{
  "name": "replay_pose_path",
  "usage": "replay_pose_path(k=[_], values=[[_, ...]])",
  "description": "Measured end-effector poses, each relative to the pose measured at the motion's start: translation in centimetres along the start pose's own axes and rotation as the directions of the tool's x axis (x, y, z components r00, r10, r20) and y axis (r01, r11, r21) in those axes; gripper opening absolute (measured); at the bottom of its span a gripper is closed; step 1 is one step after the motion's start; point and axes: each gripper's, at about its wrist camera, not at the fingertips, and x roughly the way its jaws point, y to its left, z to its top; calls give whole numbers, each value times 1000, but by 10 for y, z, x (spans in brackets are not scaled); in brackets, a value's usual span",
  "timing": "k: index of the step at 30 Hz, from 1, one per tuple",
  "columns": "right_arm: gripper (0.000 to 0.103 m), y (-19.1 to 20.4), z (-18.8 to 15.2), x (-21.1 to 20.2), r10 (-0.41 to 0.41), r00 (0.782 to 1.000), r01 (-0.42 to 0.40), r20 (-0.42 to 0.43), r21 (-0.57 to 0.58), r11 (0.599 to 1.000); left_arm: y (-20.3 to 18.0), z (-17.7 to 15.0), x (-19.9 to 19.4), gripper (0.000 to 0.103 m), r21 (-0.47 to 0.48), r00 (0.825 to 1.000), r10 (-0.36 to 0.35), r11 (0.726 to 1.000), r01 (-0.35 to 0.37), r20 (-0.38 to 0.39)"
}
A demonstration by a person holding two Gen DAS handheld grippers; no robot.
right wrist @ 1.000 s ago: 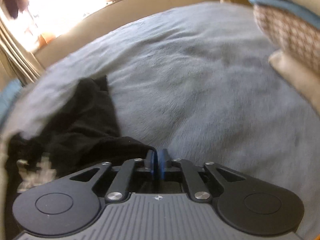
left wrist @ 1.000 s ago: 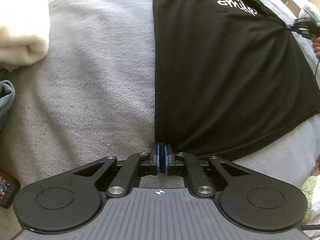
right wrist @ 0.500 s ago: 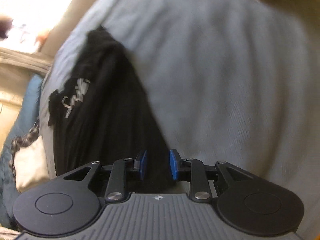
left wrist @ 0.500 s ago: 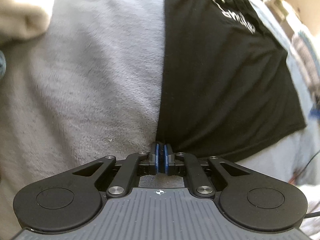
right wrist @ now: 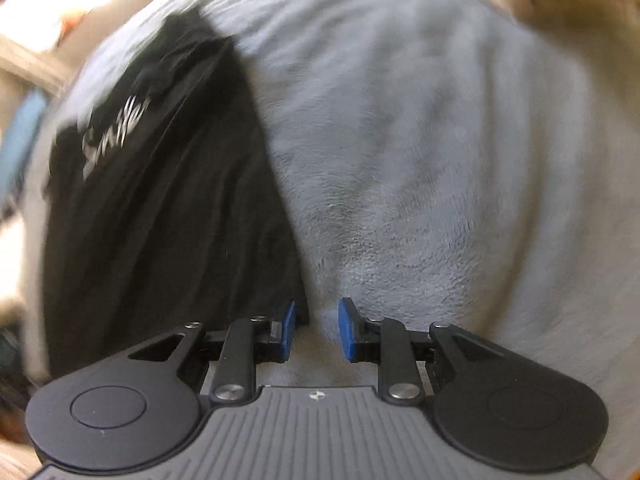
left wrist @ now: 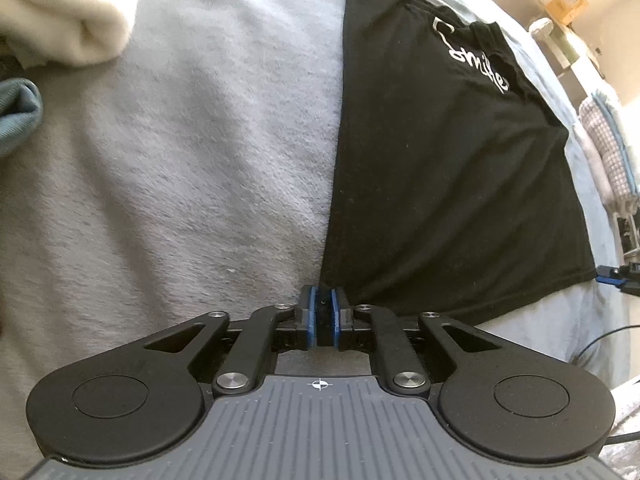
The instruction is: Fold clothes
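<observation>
Shirt [left wrist: 448, 168] corner stays pinched in left gripper [left wrist: 324, 312]; right gripper [right wrist: 317, 330], parted and empty, should bite its hem squarely.

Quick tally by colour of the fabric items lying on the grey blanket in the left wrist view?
Black: 1, the black T-shirt
Cream: 1, the cream bundle
Blue-grey: 1, the blue-grey cloth
Total: 3, on the grey blanket

Light: soft daylight, even across the grey blanket [left wrist: 192, 168]
Glare: blown-out white at the right wrist view's upper left
Blur: right wrist view smeared toward its edges
Distortion: fisheye bending at borders
</observation>
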Motion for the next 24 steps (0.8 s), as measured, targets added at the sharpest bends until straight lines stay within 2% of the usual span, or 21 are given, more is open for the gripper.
replay_pose_path(k=[4, 7, 10, 14, 17, 19, 23, 24], values=[[26, 13, -4, -4, -58, 998, 60, 32, -81, 995, 0, 2, -3, 14, 4, 999, 30, 1000, -30, 16], [26, 32, -4, -12, -72, 993, 86, 93, -165, 983, -8, 6, -12, 14, 68, 996, 62, 995, -66, 65], [26, 77, -1, -15, 22, 990, 27, 136, -355, 935, -25, 18, -14, 14, 147, 991, 29, 988, -48, 127], [25, 85, -8, -1, -30, 997, 60, 75, -434, 899, -53, 40, 6, 14, 234, 986, -47, 972, 8, 161], [24, 90, -13, 10, -75, 997, 81, 32, -491, 867, -63, 43, 30, 14, 279, 989, -34, 960, -7, 142], [23, 94, -16, 18, -106, 994, 93, 4, -528, 844, -57, 41, 35, 14, 279, 991, -8, 960, -29, 132], [23, 101, -23, 33, -172, 984, 110, -47, -601, 792, -31, 38, 16, 14, 206, 990, 12, 978, -41, 139], [23, 96, -22, 26, -224, 972, 140, -73, -586, 798, -29, 40, 12, 14, 200, 989, 15, 979, -44, 145]])
